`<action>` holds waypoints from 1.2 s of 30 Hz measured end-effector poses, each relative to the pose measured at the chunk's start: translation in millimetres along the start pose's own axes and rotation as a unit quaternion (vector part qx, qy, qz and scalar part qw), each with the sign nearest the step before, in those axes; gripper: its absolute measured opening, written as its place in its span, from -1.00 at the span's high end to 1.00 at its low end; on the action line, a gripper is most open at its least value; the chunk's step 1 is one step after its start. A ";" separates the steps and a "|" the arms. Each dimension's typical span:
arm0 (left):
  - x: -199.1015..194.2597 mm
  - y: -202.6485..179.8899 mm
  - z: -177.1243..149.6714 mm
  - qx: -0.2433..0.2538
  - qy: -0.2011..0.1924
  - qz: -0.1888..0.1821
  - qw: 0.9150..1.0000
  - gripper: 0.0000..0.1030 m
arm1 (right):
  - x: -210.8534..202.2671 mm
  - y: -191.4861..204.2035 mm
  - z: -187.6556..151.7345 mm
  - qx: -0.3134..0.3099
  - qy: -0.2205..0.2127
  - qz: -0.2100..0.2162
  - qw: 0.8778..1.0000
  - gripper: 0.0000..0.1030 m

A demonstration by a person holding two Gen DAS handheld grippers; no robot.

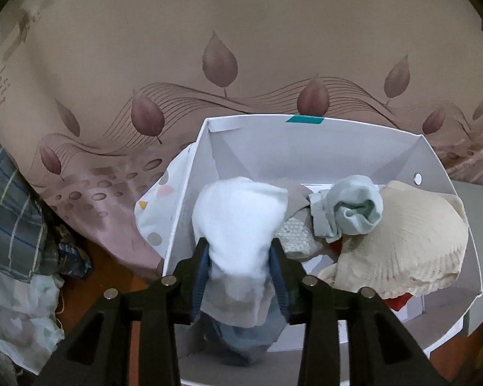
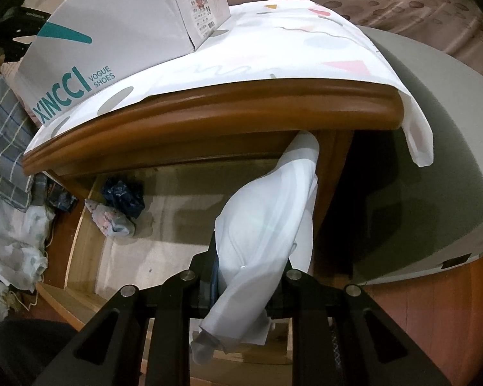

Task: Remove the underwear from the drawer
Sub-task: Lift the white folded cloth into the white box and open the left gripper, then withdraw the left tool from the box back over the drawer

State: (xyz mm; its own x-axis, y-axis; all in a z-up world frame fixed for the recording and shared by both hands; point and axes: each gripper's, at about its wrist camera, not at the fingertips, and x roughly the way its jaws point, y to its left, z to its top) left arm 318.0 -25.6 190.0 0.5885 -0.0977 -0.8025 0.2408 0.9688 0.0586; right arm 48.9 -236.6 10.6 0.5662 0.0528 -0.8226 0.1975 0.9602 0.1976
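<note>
In the left wrist view, my left gripper [image 1: 240,254] is shut on white underwear [image 1: 238,212], held just above the near left corner of an open white box [image 1: 306,148]. The garment bulges above the blue pads and hangs down below them. In the right wrist view, my right gripper [image 2: 251,257] is shut on a white cloth strip [image 2: 273,199] that runs up under the wooden tabletop [image 2: 209,109]. Below that top the wooden drawer [image 2: 164,225] stands open. A dark blue garment [image 2: 124,194] and a floral one [image 2: 112,222] lie at its back left.
Inside the white box lie a pale green garment [image 1: 351,209], a cream ribbed one [image 1: 402,241] and a grey lacy piece [image 1: 296,234]. A patterned cloth [image 2: 273,41] covers the tabletop under a white shoebox [image 2: 112,32]. A leaf-print curtain [image 1: 209,48] hangs behind. Checked bedding [image 1: 9,193] lies left.
</note>
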 end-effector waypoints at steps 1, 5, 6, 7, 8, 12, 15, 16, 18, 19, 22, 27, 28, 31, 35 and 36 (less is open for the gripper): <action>0.7 2.0 -0.4 -0.003 0.000 0.001 1.000 0.25 | 0.0 0.0 0.0 -0.001 0.000 0.000 1.000 0.63; -0.6 5.8 -2.0 -0.009 -0.001 0.003 1.000 0.22 | -0.1 0.0 -0.1 -0.001 -0.001 -0.001 1.000 0.63; -1.9 6.0 -2.2 -0.011 -0.001 0.004 1.000 0.19 | 0.2 -0.1 -0.3 -0.001 0.000 -0.002 1.000 0.63; -3.5 5.0 -2.3 -0.011 -0.002 0.004 1.000 0.17 | 0.3 0.0 -0.4 -0.001 0.000 -0.002 1.000 0.63; -6.4 4.5 -2.7 -0.010 -0.005 0.005 1.000 0.13 | 0.3 0.2 -0.1 -0.001 0.000 -0.002 1.000 0.63; -21.1 -0.7 -6.4 0.002 -0.027 0.005 1.000 -0.07 | 0.7 0.6 -0.1 -0.001 0.000 -0.002 1.000 0.63; -33.8 -6.4 -12.7 0.013 -0.037 -0.004 0.999 -0.13 | 0.4 1.0 -0.2 -0.004 -0.001 -0.004 1.000 0.63; -36.6 -6.7 -14.2 0.013 -0.038 -0.005 0.999 -0.14 | 0.8 1.1 -0.2 -0.004 0.000 -0.004 1.000 0.63; -46.8 -7.1 -20.6 0.009 -0.048 -0.012 0.999 -0.16 | 1.1 1.3 -0.3 -0.006 -0.001 -0.005 1.000 0.63; -50.3 -7.0 -22.7 0.007 -0.052 -0.012 0.999 -0.17 | 1.4 1.3 -0.3 -0.007 0.000 -0.006 1.000 0.63; -65.5 -7.2 -34.9 0.009 -0.068 -0.013 0.998 -0.19 | 1.5 2.0 -0.2 -0.010 0.000 -0.008 1.000 0.63; -92.4 -9.7 -62.2 0.027 -0.103 0.005 0.994 -0.19 | 1.6 2.9 0.1 -0.016 0.000 -0.012 1.000 0.63; -98.0 -8.9 -69.7 0.028 -0.111 0.008 0.993 -0.20 | 1.9 3.2 0.1 -0.017 0.000 -0.013 1.000 0.63; -111.3 -3.6 -91.9 0.020 -0.129 0.028 0.991 -0.20 | 2.8 4.6 0.0 -0.020 0.000 -0.016 1.000 0.63; -117.9 10.2 -130.0 -0.016 -0.136 0.050 0.989 -0.20 | 3.5 7.1 0.1 -0.026 0.001 -0.019 0.999 0.63; -116.6 14.3 -140.7 -0.026 -0.139 0.060 0.988 -0.20 | 4.1 7.5 -0.1 -0.027 0.002 -0.020 0.999 0.63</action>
State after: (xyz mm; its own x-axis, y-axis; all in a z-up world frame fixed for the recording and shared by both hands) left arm 144.2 31.7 200.9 0.8011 -0.0337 -0.5976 0.1209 0.9870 0.1063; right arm 52.6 -229.1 8.7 0.5555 0.0157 -0.8314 0.1758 0.9750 0.1359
